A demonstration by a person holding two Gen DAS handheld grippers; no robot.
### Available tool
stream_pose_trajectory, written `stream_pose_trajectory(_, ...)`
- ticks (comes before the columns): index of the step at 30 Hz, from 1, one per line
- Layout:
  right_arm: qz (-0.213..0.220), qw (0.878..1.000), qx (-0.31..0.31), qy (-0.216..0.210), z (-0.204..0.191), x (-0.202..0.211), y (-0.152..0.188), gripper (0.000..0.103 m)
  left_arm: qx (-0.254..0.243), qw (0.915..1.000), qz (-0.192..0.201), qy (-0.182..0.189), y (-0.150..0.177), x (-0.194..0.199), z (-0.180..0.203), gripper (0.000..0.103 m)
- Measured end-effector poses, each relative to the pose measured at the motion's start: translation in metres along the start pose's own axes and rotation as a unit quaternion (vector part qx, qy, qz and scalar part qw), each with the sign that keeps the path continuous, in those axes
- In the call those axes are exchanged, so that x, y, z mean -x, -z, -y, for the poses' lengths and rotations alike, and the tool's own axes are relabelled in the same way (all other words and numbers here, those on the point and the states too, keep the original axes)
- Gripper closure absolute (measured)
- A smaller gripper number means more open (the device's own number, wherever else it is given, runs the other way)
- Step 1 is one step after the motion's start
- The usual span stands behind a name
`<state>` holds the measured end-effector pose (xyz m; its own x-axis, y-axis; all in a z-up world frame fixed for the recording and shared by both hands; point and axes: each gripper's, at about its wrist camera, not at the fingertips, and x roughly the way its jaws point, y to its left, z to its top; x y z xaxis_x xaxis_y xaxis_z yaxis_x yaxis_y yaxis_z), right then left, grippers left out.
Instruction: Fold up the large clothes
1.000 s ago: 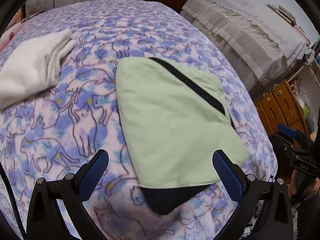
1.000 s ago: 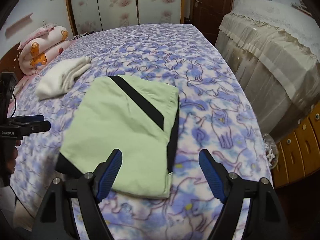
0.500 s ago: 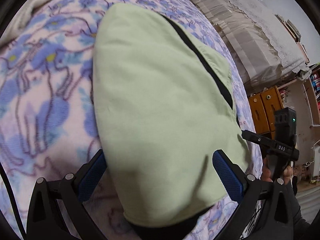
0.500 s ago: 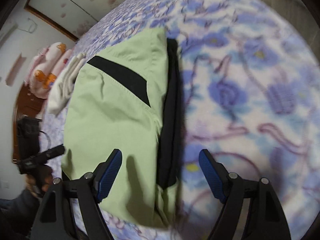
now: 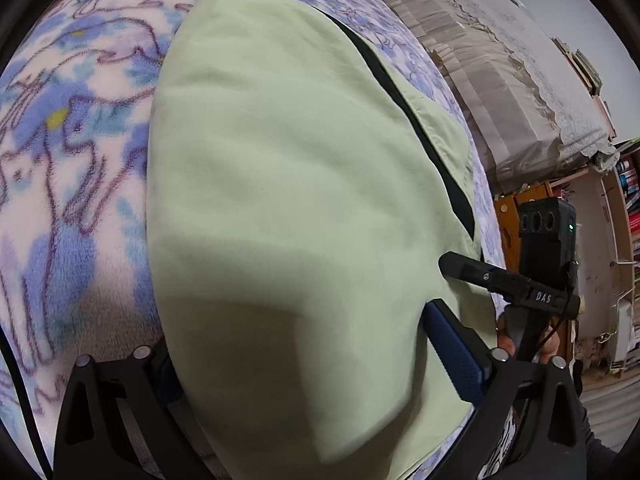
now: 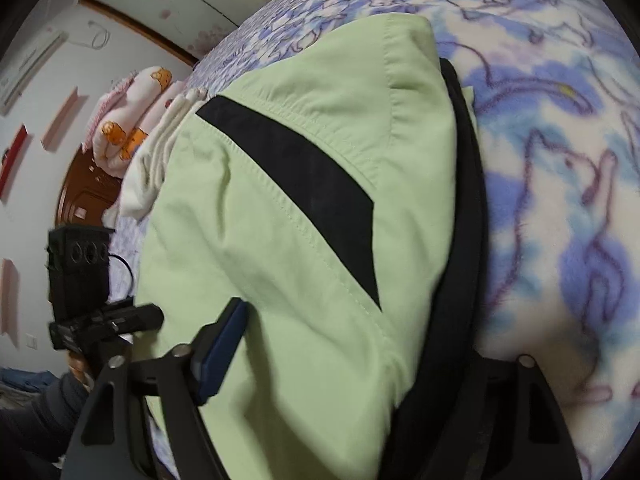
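Observation:
A folded light-green garment (image 5: 304, 184) with a black stripe (image 6: 304, 184) and black underlayer lies on the cat-print blanket (image 5: 72, 160). My left gripper (image 5: 300, 336) is at the garment's near edge, jaws closing. Its right pad (image 5: 452, 348) rests above the fabric, while the left finger is hidden beneath it. My right gripper (image 6: 360, 332) straddles the other near corner, jaws closing too. Its left pad (image 6: 224, 344) lies on the green cloth and its right finger is hidden under the black edge. The pads do not press the fabric. Each view shows the other gripper (image 5: 520, 280) (image 6: 108, 320) at its side.
A folded white cloth (image 6: 160, 152) and a pink bear-print quilt (image 6: 136, 120) lie farther up the bed. A cloth-covered piece of furniture (image 5: 500, 80), wooden drawers (image 5: 508, 220) and a bookshelf (image 5: 624, 200) stand beside the bed. A hand (image 5: 508, 344) holds the right gripper.
Both grippers have dropped onto the garment's near edge, which now fills both views. Their jaws have narrowed, and one finger of each has slipped under the fabric.

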<state>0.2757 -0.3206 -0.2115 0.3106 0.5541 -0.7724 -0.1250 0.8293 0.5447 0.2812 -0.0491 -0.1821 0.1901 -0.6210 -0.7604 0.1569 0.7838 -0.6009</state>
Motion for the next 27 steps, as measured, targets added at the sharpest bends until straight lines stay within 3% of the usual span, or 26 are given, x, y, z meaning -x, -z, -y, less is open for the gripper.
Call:
stream_pose_trajectory(2,0.009,1.000,-0.009,0.002,0.006,0.007,0.004,0.052,-0.004,0.9998,0.003,-0.019,0.001,0.003,0.001,0.019)
stream_pose_trajectory(4,0.015,0.999,-0.029,-0.010,0.012,0.014,0.006,0.075,-0.001,0.9996,0.010,-0.025,0.001,0.008,0.002,0.036)
stream_pose_trajectory(7,0.026,0.999,-0.031,-0.008,0.005,0.018,0.008,0.086,-0.013,0.9990,0.016,-0.038,-0.001,0.014,0.010,0.058)
stream_pose_trajectory(10,0.038,0.999,-0.005,0.033,-0.021,0.021,0.011,0.089,-0.030,0.9973,0.026,-0.061,0.000,0.025,0.023,0.068)
stream_pose_trajectory(17,0.066,0.994,0.005,0.086,-0.069,0.040,0.021,0.093,-0.077,0.9904,0.049,-0.103,0.012,0.058,0.057,0.073)
stream_pose_trajectory(27,0.074,0.994,0.030,0.076,-0.135,0.060,0.050,0.094,-0.084,0.9870,0.058,-0.124,0.047,0.132,0.051,0.074)
